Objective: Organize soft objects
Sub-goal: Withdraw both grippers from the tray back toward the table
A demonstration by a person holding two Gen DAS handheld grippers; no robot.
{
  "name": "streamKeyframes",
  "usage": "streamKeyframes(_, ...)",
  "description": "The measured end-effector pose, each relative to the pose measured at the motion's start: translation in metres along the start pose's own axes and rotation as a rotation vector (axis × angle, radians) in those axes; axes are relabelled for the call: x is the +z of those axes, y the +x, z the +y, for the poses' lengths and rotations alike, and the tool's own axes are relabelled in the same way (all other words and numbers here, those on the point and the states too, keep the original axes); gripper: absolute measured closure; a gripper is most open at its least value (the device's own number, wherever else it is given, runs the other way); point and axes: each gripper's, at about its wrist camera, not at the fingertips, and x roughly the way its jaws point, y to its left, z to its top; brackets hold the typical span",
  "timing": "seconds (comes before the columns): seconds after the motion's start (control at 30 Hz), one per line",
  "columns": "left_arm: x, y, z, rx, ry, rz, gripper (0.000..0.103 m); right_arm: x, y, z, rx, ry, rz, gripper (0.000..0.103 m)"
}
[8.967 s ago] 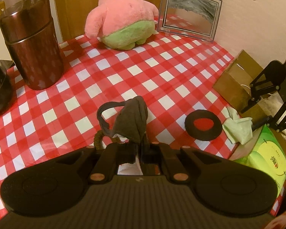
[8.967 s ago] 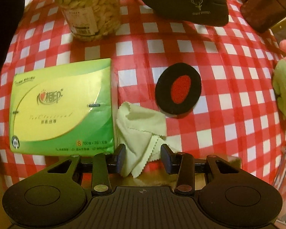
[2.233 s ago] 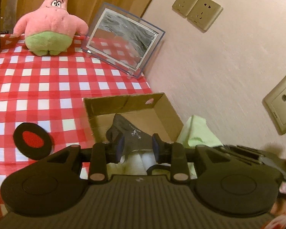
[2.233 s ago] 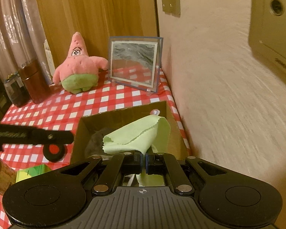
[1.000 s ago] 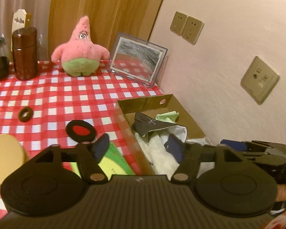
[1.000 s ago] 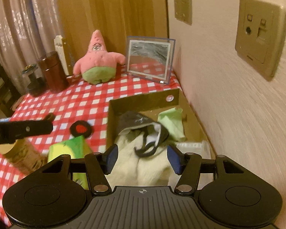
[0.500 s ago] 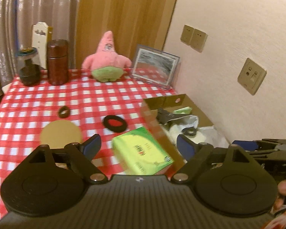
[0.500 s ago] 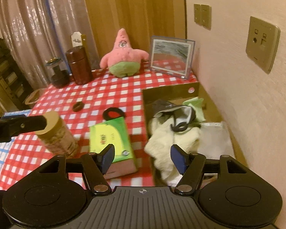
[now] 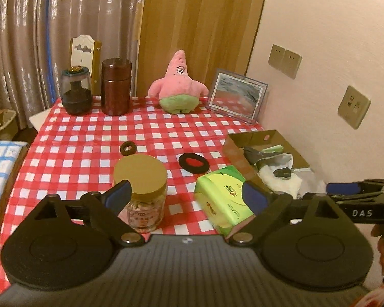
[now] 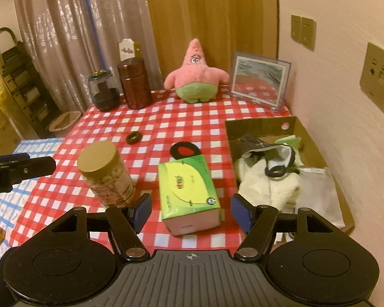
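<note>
Both my jaws stand wide and hold nothing. The left gripper [image 9: 185, 192] has just been opening further, nothing between its pads; the right gripper [image 10: 189, 211] has opened a little too, likewise bare. Landmark for all places: the cardboard box [image 10: 258, 125] at the wall side of the worktop [image 10: 204, 117].

Nearest me, just beside the box on its open-room side, lies the green tissue pack [image 10: 189, 186]. Beyond that pack, further from the box, stands the nut jar [image 10: 103, 172] with its gold lid, upright. Neither is cloth; my judgement is that they stay out.

Inside the box: a cream fleece [image 10: 266, 184] at the near end, a dark mask with a loop strap [image 10: 268, 153] draped over it, a pale green cloth [image 10: 290, 142] tucked against the far wall. The soft things sit here because the box serves as their bin; loose piling is enough, since they cannot roll.

Past the tissue pack, a black ring with a red centre [image 10: 183, 151] lies flat, near the box's far corner. Further off, a small dark ring [image 10: 134, 136].

Well beyond the box, at the worktop's far edge, the pink plush star [image 10: 195, 76] sits upright, apart from the box. Judgement: the one soft thing left; its bulk calls for wide jaws. Beside it stand a framed picture [image 10: 259, 83] and a brown canister [image 10: 134, 85].
</note>
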Motion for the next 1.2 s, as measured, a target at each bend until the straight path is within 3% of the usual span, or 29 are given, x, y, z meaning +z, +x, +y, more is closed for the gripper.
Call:
streamKeyframes(0.47,0.003,-0.008,0.019,0.004,-0.028,-0.009,0.011,0.001,0.005,0.006,0.021,0.004,0.005,0.035)
streamKeyframes(0.63,0.006,-0.005,0.025,-0.051,-0.040,0.034,0.011,0.005,0.008,0.007,0.030,-0.011,0.012,0.035)
streamKeyframes(1.2,0.035,0.020,0.052,-0.021,0.154,0.084,0.011,0.042,0.039,0.012,0.065,-0.150,0.029,0.034)
